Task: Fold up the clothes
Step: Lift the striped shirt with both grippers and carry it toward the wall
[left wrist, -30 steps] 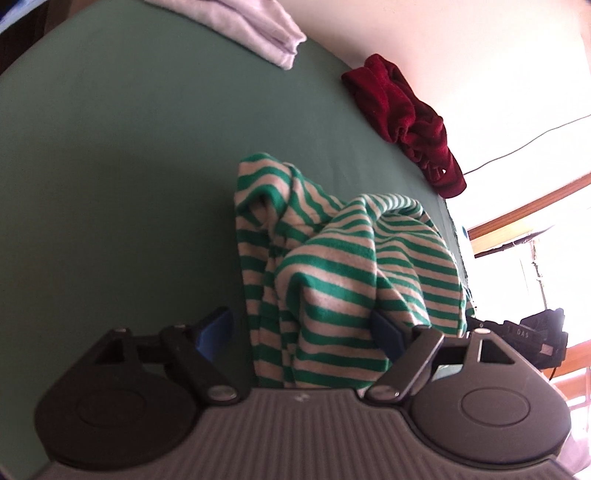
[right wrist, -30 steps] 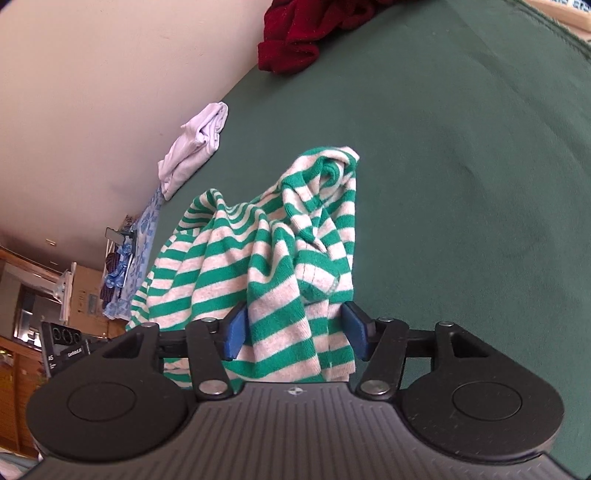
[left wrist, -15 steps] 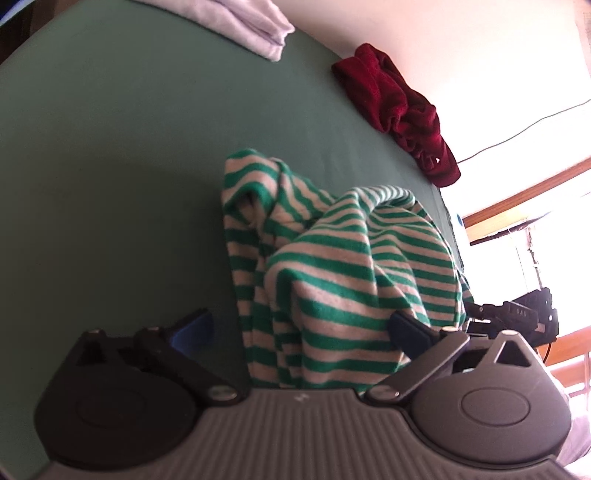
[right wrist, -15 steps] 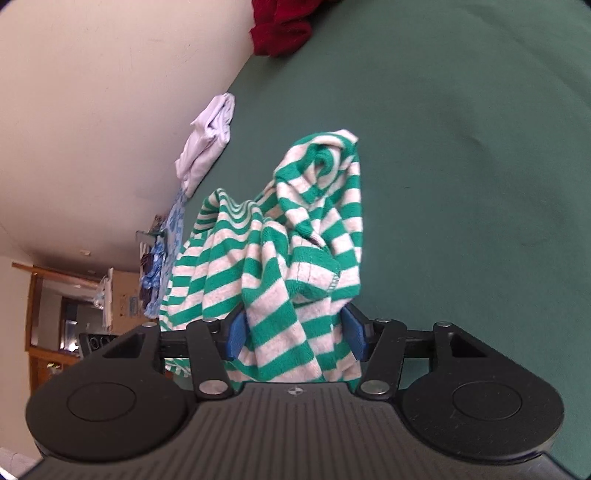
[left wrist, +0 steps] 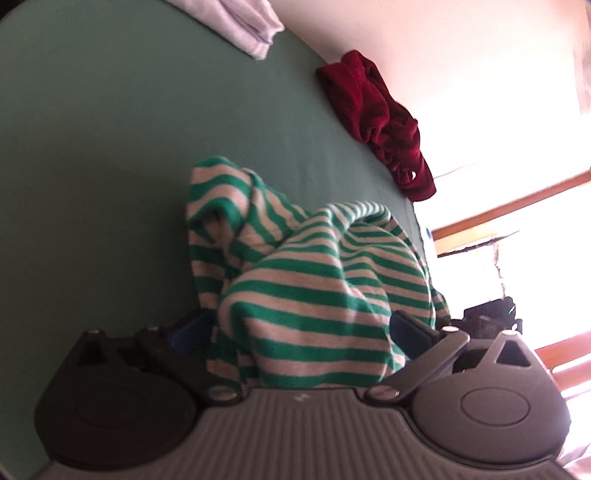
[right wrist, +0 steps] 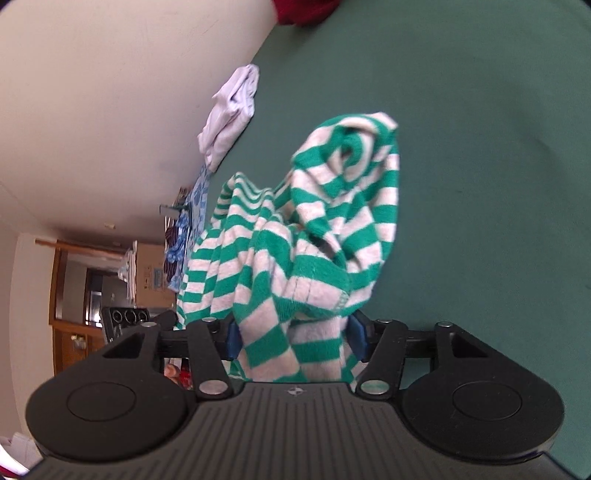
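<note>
**Striped top bunched between 2 grippers, nothing flat**

You have the green-and-white striped top (left wrist: 306, 295) hanging in a crumpled bundle over the green table cover (left wrist: 110, 147), and it is in no way folded: sleeves, hem and body twist into each other, with a rolled cuff or collar curling at the far end in the right wrist view.

Your right gripper (right wrist: 293, 338) has its 2 blue pads drawn in close on a thick wad of the stripes, so it reads as clamped on the top. Your left gripper (left wrist: 299, 332) is another story: its pads stand wide apart with cloth heaped between them, not pinched, so that side looks to be merely draped.

Here is the risk. If you lift or spread now, only 1 side bears the weight, and the loose side can slide off and drop the top back into a heap. Your right grip holds several layers at once, so pulling could drag a sleeve along with the body and lock in a twist. You cannot tell from here which edge you hold, so a fold made now may land crooked.

Mind the neighbours too: the dark red garment (left wrist: 380, 122) and the folded white garment (left wrist: 236, 26) both lie well apart at the table's far edge, yet a wide swing could sweep them.
</note>
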### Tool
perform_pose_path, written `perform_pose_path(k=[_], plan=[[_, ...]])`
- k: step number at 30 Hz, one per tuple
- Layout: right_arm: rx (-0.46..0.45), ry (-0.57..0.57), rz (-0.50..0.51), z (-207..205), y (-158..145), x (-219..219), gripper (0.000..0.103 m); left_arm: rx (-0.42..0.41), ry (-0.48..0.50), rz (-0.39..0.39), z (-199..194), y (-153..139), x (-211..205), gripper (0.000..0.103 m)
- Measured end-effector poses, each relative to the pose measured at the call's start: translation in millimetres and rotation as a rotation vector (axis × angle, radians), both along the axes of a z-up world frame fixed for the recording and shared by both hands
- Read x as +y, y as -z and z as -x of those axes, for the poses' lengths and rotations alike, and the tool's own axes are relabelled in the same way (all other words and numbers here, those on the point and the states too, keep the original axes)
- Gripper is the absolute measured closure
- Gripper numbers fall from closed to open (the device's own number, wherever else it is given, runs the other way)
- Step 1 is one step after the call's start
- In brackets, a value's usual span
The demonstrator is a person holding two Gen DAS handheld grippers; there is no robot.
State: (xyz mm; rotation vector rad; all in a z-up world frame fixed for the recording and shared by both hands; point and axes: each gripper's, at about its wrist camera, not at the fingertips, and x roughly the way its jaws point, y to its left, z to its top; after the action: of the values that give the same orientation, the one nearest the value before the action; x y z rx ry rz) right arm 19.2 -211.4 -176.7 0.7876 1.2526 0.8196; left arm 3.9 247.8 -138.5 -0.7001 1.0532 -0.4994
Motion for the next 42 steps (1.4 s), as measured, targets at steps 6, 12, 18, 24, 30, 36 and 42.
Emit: perform_pose_path(k=[6, 12, 18, 24, 30, 36, 42], plan=[[0.021, -0.005, -0.004, 2.0, 3.0, -9.9, 0.050, -0.012, 0.002, -0.011, 1.5, -0.4, -3.5, 0.002], [-0.002, -0.046, -0.010, -6.8, 2.3, 11.1, 0.048, -0.009, -0.006, 0.043, -0.6, 3.6, -8.8, 0.003], [-0.051, -0.062, 0.001, -4.4, 2.7, 11.6, 0.054, -0.041, -0.006, -0.030, 2.5, -2.2, -13.5, 0.015], [-0.092, -0.034, 0.010, 1.5, 2.0, 15.0, 0.054, -0.092, -0.042, -0.053, 14.7, -1.1, -13.9, 0.033], [-0.058, 0.030, 0.017, 5.7, 7.0, 13.7, 0.067, -0.079, -0.054, -0.179, 9.2, -10.9, -22.3, 0.061], [-0.121, 0.028, 0.073, 12.3, -7.6, 22.7, 0.068, -0.129, -0.028, -0.381, 11.1, -35.4, -50.4, 0.073], [-0.195, 0.001, 0.120, 13.6, -29.4, 34.9, 0.069, -0.170, -0.012, -0.474, 12.6, -55.3, -63.4, 0.078]])
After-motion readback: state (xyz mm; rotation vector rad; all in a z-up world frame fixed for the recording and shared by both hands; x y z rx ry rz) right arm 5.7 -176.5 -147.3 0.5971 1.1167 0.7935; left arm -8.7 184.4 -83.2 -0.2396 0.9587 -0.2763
